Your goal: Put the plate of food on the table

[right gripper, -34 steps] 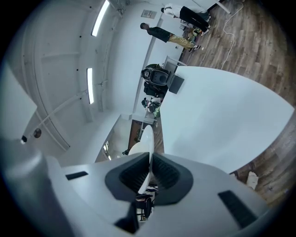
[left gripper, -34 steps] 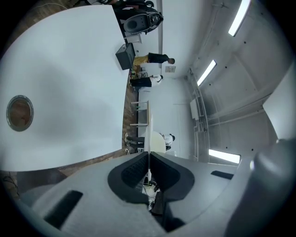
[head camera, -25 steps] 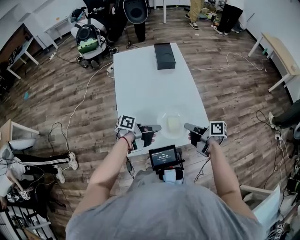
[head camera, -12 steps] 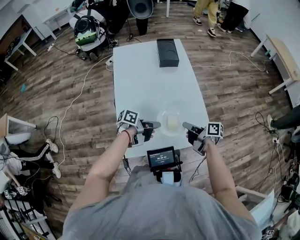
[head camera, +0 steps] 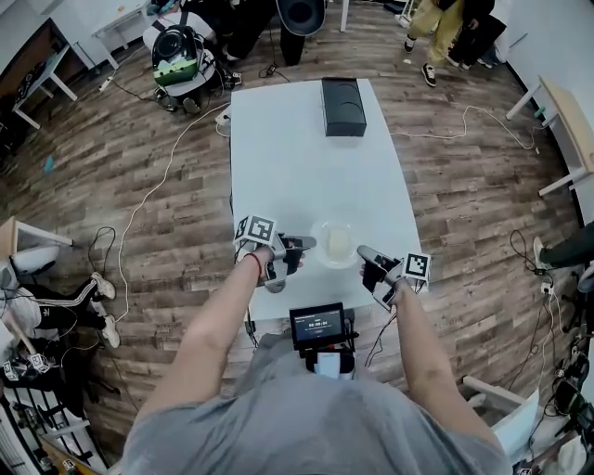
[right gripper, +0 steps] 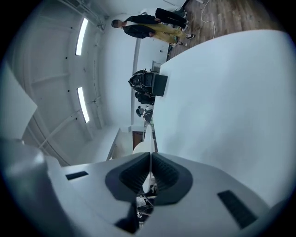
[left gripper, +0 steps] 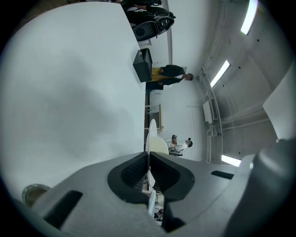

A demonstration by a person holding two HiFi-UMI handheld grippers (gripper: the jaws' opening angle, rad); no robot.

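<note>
A clear round plate [head camera: 335, 243] with a pale yellow piece of food [head camera: 341, 243] on it is over the near end of the white table [head camera: 306, 167]. My left gripper [head camera: 311, 244] is shut on its left rim and my right gripper [head camera: 363, 252] on its right rim. The left gripper view shows the plate [left gripper: 151, 132] edge-on between closed jaws, with the food [left gripper: 160, 146] beside it. In the right gripper view the plate [right gripper: 148, 132] is likewise pinched edge-on. Whether the plate touches the tabletop I cannot tell.
A black box [head camera: 343, 94] lies at the table's far end. A small screen device [head camera: 318, 326] hangs at the person's chest. People [head camera: 445, 28] and a loaded chair [head camera: 178, 57] stand beyond the table. Cables run over the wooden floor [head camera: 148, 186], and a bench [head camera: 568, 121] is at right.
Both grippers have stayed shut on the plate. The plate now lies a little farther in from the table's near edge, and the head view has shifted slightly.
</note>
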